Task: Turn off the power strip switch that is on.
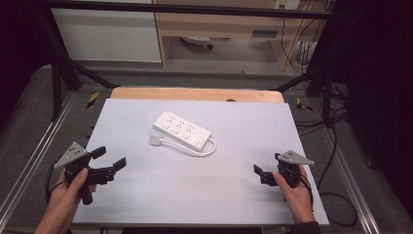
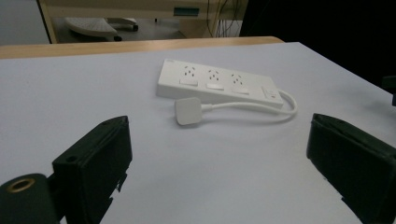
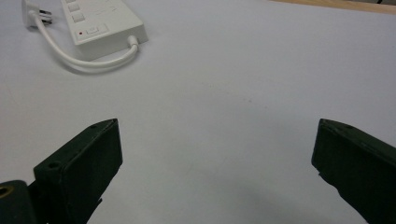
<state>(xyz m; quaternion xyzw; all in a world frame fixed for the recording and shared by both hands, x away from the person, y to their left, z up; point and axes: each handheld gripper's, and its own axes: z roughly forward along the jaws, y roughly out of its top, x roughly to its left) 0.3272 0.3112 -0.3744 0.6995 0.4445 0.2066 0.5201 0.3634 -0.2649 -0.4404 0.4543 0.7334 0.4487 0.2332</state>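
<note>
I saw the power strip (image 1: pixel 182 127) lying mid-table, its plug (image 1: pixel 155 140) beside it. Both my left gripper (image 1: pixel 111 158) and right gripper (image 1: pixel 259 173) were released, near me, well apart from it

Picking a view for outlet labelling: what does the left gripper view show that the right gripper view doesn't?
Left gripper view alone: the three outlet groups on the power strip, the flat top of its plug, and the wooden table edge with furniture behind. Right gripper view alone: the plug's prongs. Both: the strip's switch end, looped cord, white mat, and open black jaws.
</note>
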